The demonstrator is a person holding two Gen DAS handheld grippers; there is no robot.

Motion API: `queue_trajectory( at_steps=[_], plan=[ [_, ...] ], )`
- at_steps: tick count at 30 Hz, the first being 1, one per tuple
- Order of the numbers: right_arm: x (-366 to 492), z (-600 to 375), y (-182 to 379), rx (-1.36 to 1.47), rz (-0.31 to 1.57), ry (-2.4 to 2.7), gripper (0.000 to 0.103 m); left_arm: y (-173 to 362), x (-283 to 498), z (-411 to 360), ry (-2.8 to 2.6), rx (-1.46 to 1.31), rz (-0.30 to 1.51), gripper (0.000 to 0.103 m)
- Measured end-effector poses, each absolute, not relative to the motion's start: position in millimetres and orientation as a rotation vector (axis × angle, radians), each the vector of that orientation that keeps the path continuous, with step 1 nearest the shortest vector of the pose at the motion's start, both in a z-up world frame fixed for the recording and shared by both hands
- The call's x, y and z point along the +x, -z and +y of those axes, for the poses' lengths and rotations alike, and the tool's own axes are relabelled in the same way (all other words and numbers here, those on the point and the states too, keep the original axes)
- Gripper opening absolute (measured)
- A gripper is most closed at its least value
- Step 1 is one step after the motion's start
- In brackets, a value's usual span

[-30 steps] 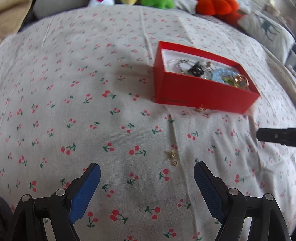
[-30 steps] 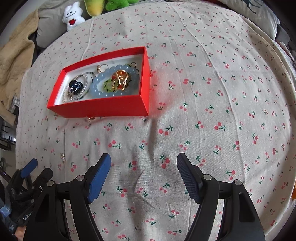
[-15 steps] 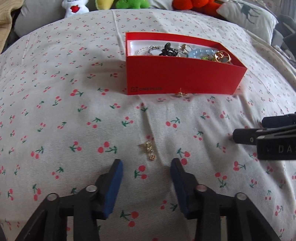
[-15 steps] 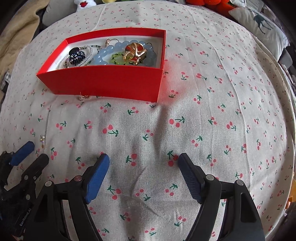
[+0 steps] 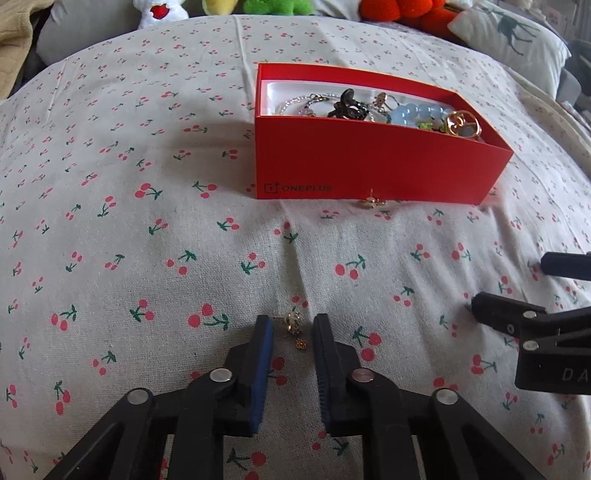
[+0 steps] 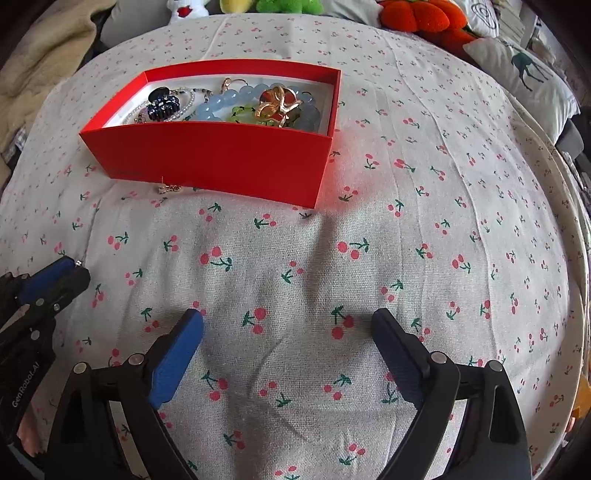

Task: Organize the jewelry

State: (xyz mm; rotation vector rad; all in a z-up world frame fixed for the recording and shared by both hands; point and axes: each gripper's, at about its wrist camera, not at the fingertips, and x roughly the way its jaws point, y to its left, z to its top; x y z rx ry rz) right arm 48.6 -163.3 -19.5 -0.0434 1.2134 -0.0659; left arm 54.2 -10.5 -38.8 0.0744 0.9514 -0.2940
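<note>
A small gold drop earring point(image 5: 294, 327) lies on the cherry-print cloth between the blue pads of my left gripper point(image 5: 293, 325), whose jaws are narrowed around it but do not touch it. A red box point(image 5: 373, 168) behind it holds bracelets, a dark hair claw and gold rings; it also shows in the right wrist view point(image 6: 221, 155). A second gold earring point(image 5: 371, 201) lies against the box's front wall, also seen in the right wrist view point(image 6: 168, 188). My right gripper point(image 6: 288, 325) is open and empty over bare cloth. The left gripper point(image 6: 70, 269) shows at that view's left edge.
Plush toys point(image 5: 395, 9) and a deer-print pillow point(image 5: 513, 33) line the far edge of the bed. A beige blanket point(image 6: 37, 55) lies at the far left. The right gripper's fingers point(image 5: 517, 317) reach in from the right of the left wrist view.
My left gripper has moved forward to the earring and its jaws have narrowed around it. The right gripper has moved closer to the red box and stayed open.
</note>
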Motion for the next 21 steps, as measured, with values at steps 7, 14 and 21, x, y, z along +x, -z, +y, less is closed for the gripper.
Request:
queue_trajectory(
  at_steps=[7,14,21],
  plan=[
    [47.3,-165.0,19.6,-0.042,1.208,0.082,0.096,35.9,58.8,-4.5,0.279,0.054,0.961,0.002],
    [52.3,-159.7,18.7,-0.018,1.186,0.112,0.096,22.3,53.4,9.1,0.214,0.056,0.942,0.002],
    [68.7,-145.6,17.9,0.064,1.137,0.138,0.096,6.9,47.8,25.8,0.162,0.068,0.909,0.002]
  ],
)
